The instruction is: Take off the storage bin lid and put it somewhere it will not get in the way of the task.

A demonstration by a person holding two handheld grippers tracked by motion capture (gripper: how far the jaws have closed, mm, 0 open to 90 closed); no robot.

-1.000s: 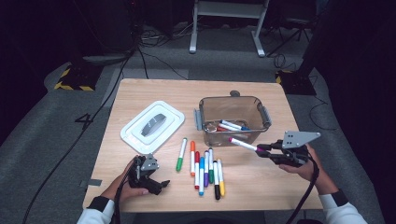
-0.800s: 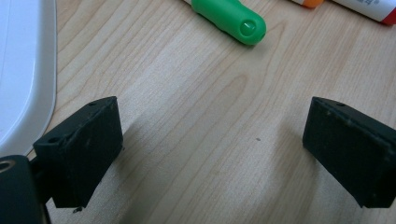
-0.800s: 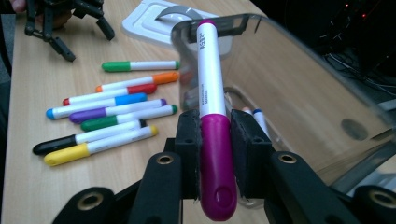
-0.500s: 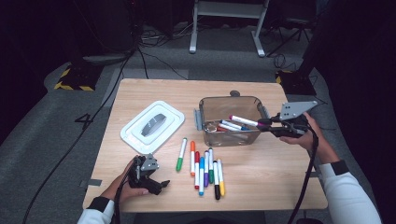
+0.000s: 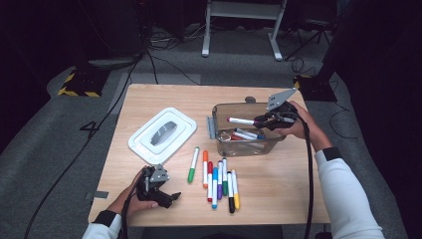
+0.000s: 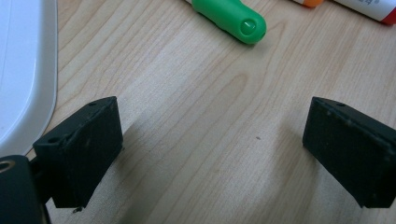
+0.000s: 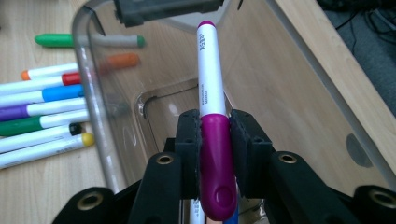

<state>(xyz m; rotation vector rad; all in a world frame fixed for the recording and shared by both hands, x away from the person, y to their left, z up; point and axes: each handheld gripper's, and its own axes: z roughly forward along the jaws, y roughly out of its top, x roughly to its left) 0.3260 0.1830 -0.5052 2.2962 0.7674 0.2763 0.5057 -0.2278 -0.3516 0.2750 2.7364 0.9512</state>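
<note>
My right gripper (image 5: 263,120) is shut on a magenta-capped white marker (image 7: 211,107), which it holds level over the clear plastic bin (image 5: 217,115); the marker (image 5: 241,120) points left across the bin's opening. A few markers (image 5: 247,134) lie inside the bin. On the table in front of the bin lies a row of several markers (image 5: 219,180), and a green marker (image 5: 193,164) lies slanted to their left. My left gripper (image 5: 171,198) rests on the table near the front edge, jaws wide open over bare wood, with the green marker's cap (image 6: 229,17) ahead of it.
The bin's white lid (image 5: 162,134) lies flat on the table's left half, and its edge (image 6: 23,70) runs along the left side of the left gripper view. A black cable (image 5: 309,174) trails from my right gripper along the right forearm. The wooden table (image 5: 278,184) stands on grey floor.
My right gripper has carried the magenta marker from the table in front of the bin, up and back to above the bin's opening. The left gripper has stayed in place.
</note>
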